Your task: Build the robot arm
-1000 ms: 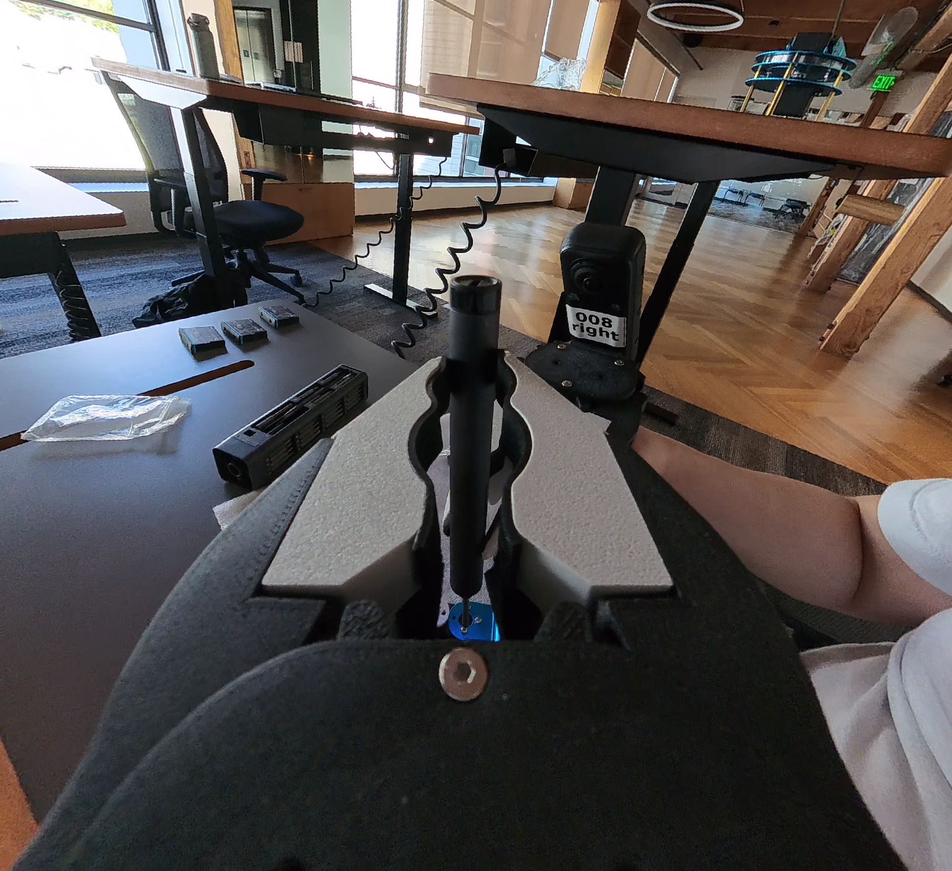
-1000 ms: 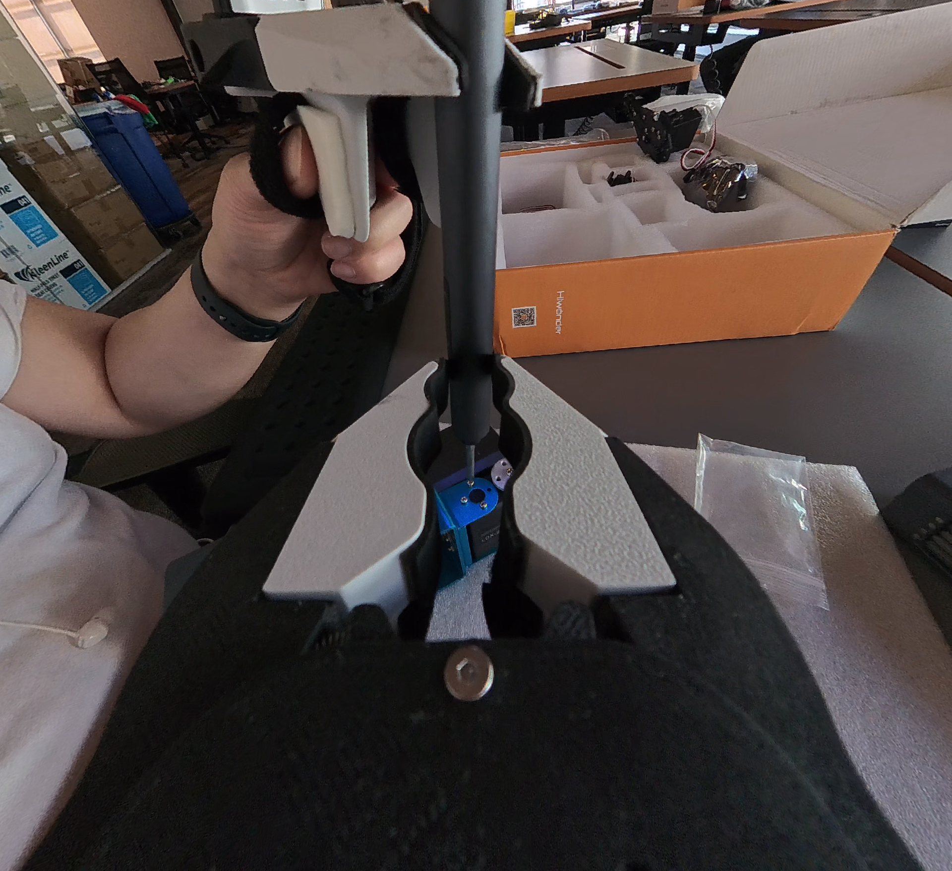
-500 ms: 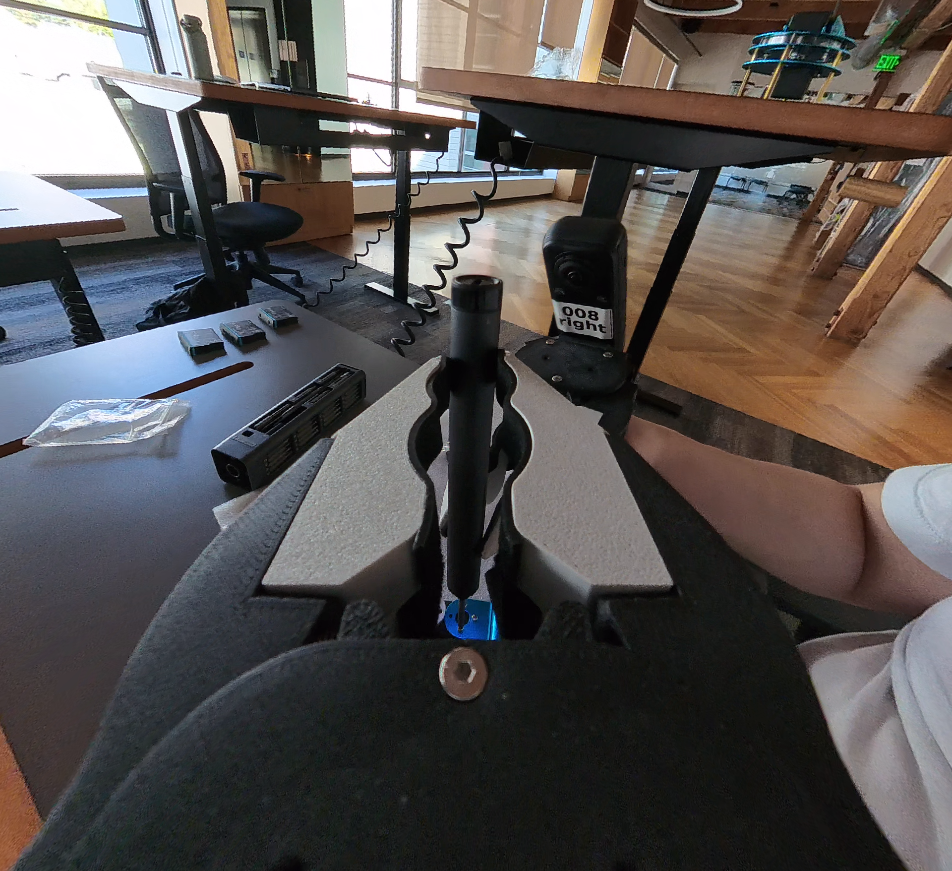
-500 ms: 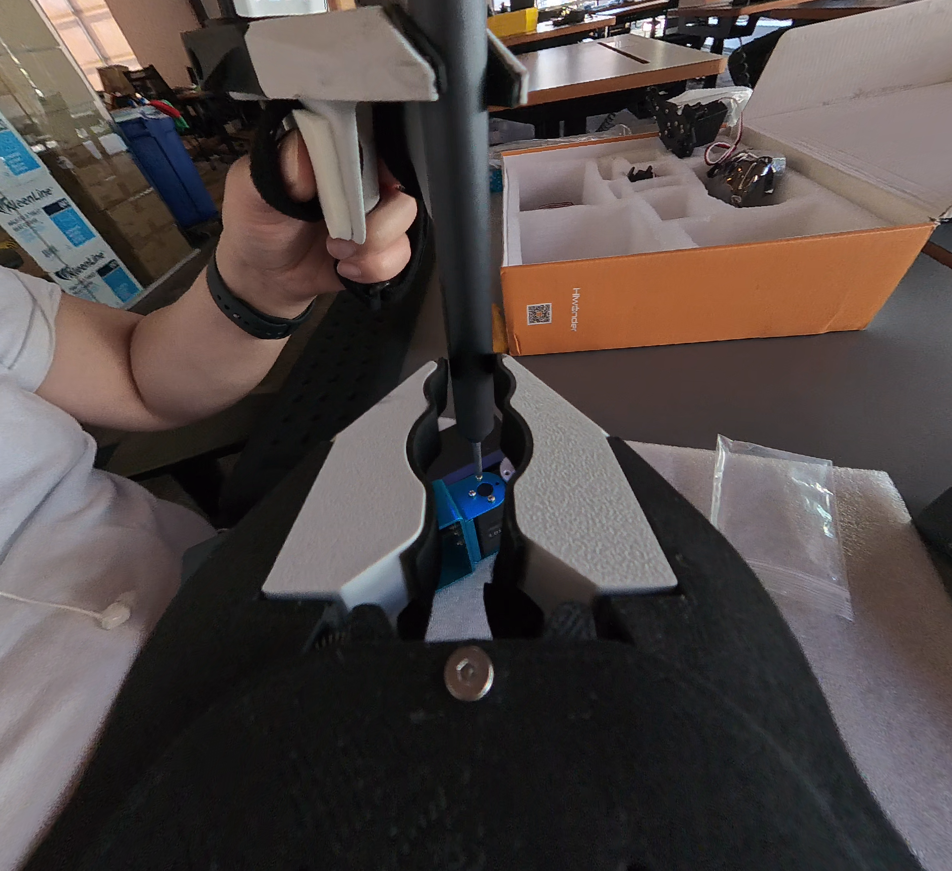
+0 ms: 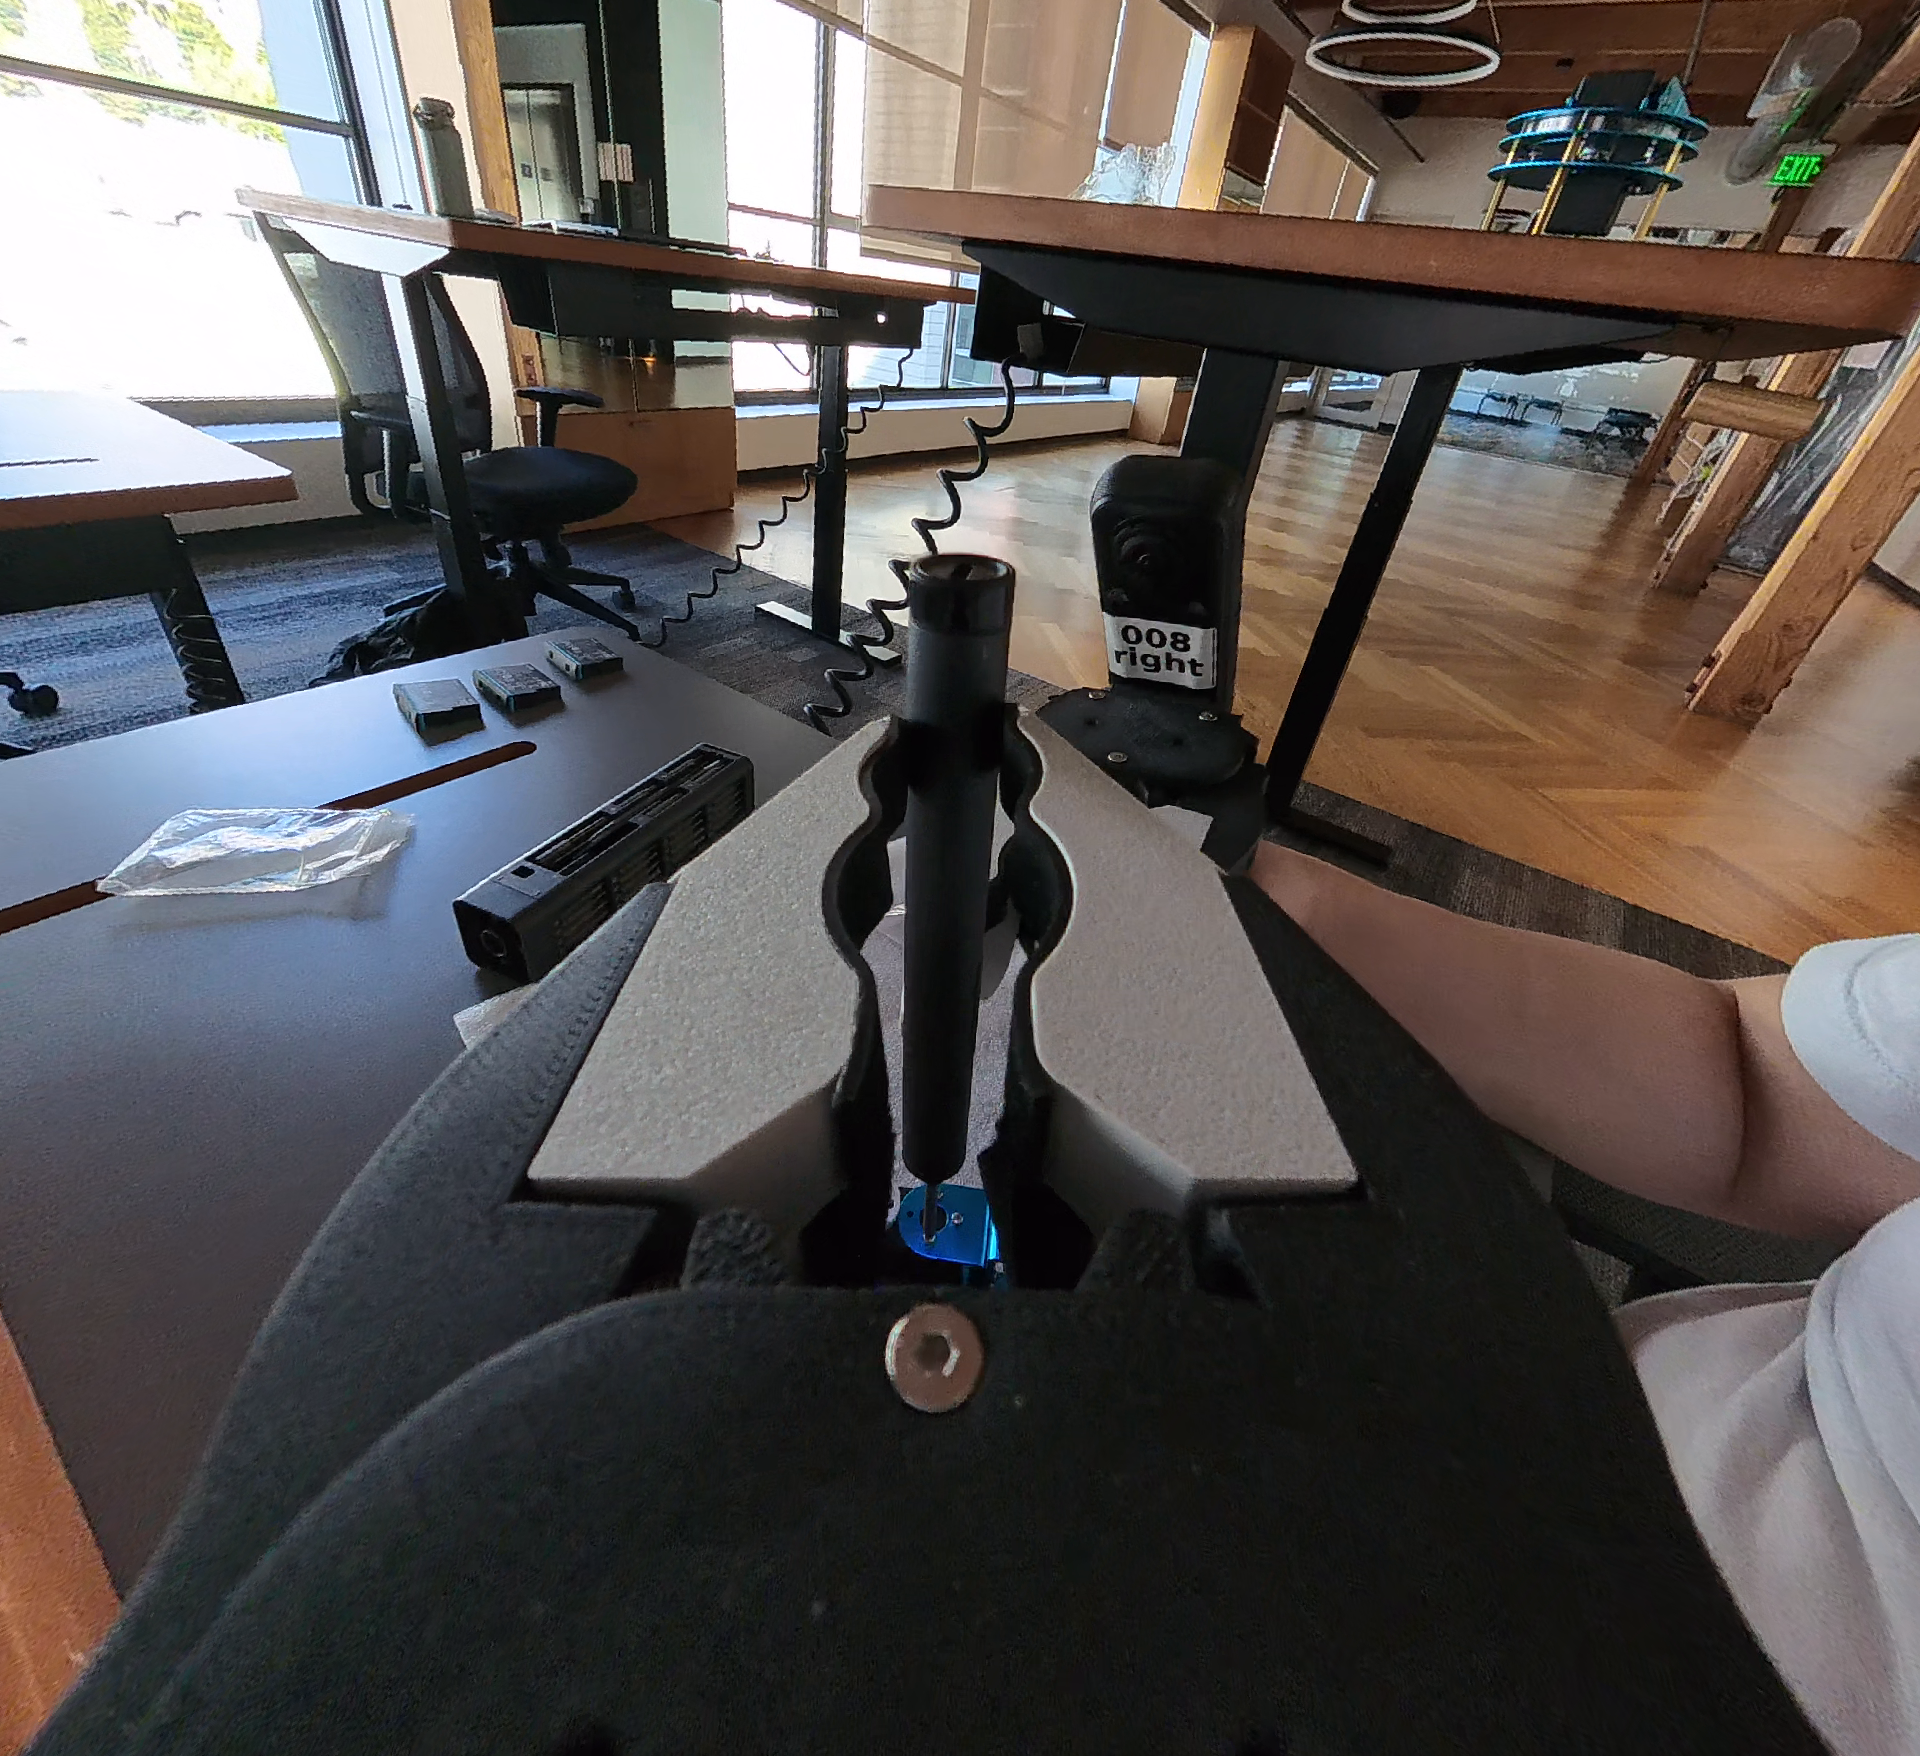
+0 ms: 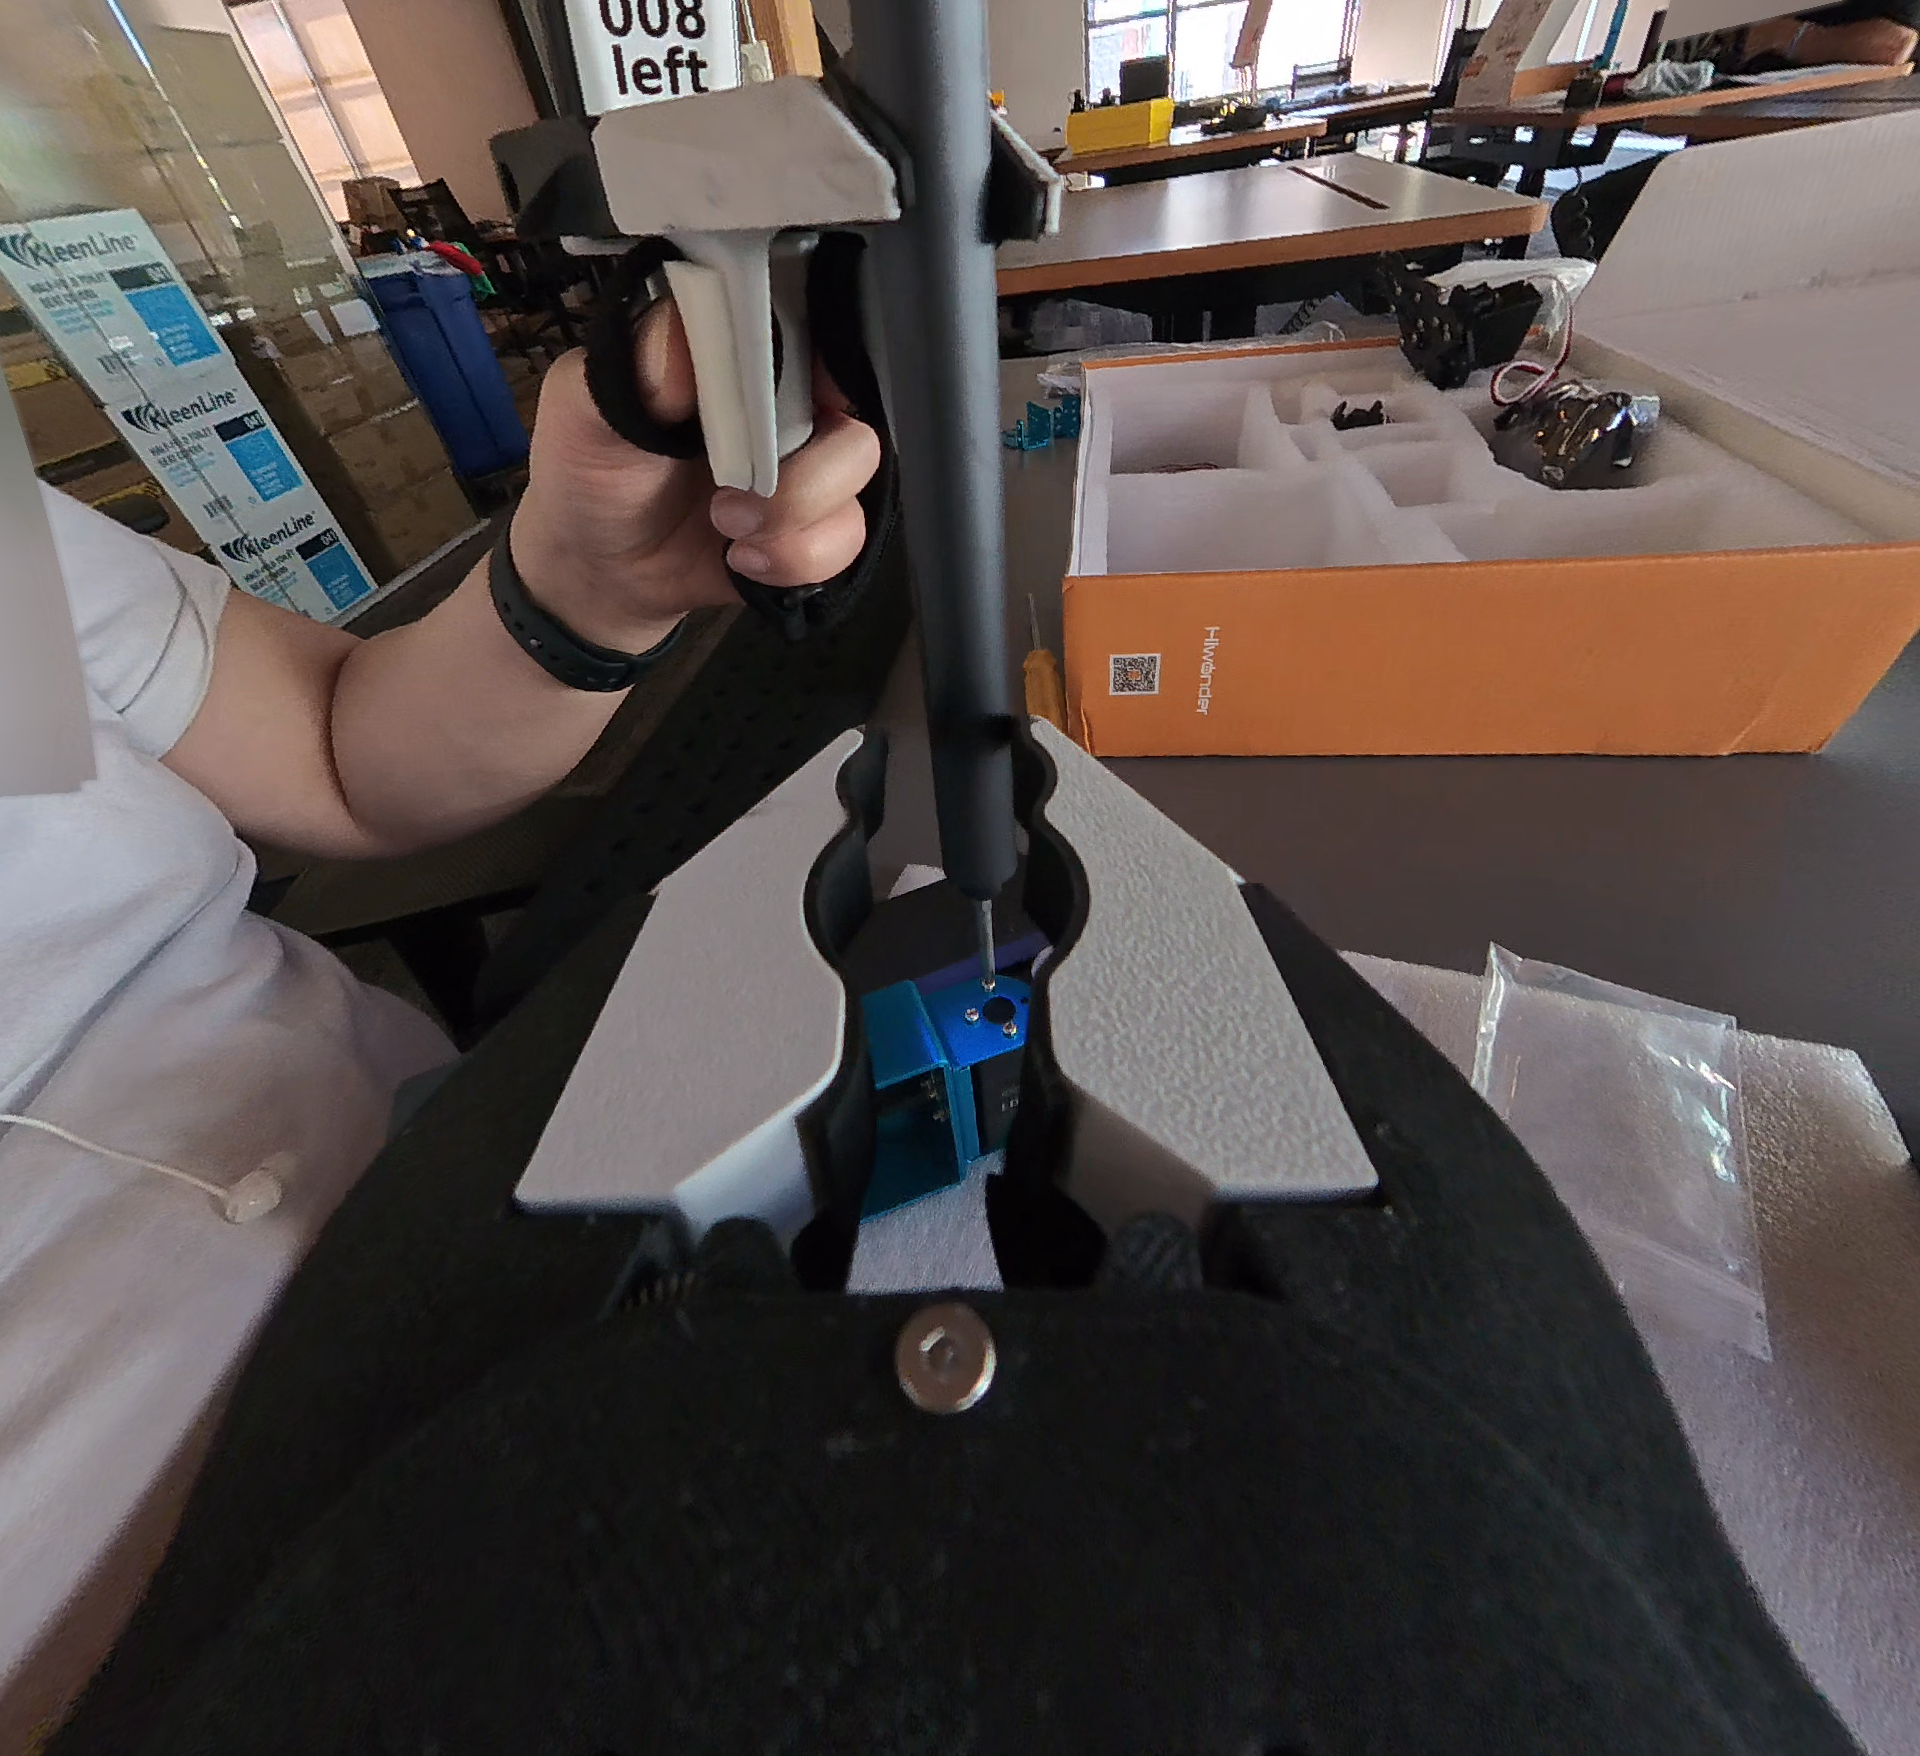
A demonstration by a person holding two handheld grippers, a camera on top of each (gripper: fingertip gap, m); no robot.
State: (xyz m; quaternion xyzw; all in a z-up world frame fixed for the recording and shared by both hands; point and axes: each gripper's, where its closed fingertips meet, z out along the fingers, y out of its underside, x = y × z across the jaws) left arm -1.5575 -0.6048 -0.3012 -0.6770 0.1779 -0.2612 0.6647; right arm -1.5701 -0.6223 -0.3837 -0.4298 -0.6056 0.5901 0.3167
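Observation:
My left gripper is shut on a dark grey pen-shaped screwdriver and holds it upright, tip down. The thin bit touches a small screw on top of a blue metal bracket with a black block inside it. My right gripper is shut on this bracket, its jaws on both sides, just above a white foam sheet. The bracket also shows in the left wrist view. In the right wrist view the screwdriver runs up to the left gripper, held by a hand.
An open orange box with white foam compartments stands far right. A clear plastic bag lies on the foam sheet. On the dark table a black bit case, another clear bag and three small black packs lie to the left. The left gripper's tips are roughly 8 centimetres from the right gripper's.
The right wrist view has tilted and shows more of the bracket's top. The bit tip now sits on a small screw beside the centre hole. Both grips are unchanged.

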